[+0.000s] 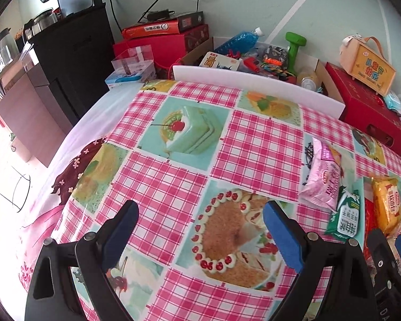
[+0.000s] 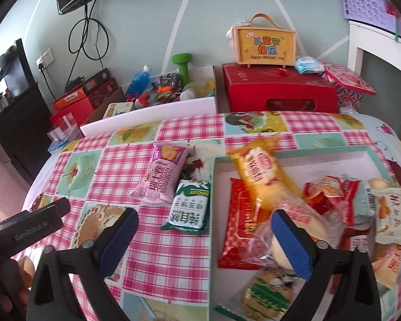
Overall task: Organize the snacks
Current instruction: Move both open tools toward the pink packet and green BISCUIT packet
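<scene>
A pink snack packet (image 2: 160, 178) and a green-and-white packet (image 2: 190, 208) lie on the checked tablecloth, left of a shallow teal-rimmed tray (image 2: 371, 153). The tray holds several snacks, among them an orange packet (image 2: 262, 174) leaning on its rim and a red packet (image 2: 239, 222). My right gripper (image 2: 204, 227) is open and empty above the tray's left edge, near the green packet. My left gripper (image 1: 200, 219) is open and empty over bare cloth, left of the pink packet (image 1: 322, 178), green packet (image 1: 344, 214) and orange packet (image 1: 386, 203).
A white foam board (image 1: 256, 81) lines the table's far edge. Behind it stand a cardboard box of toys (image 2: 157, 91), red gift boxes (image 2: 278, 91) and an orange carry box (image 2: 266, 44). A black cabinet (image 1: 74, 53) stands at the left.
</scene>
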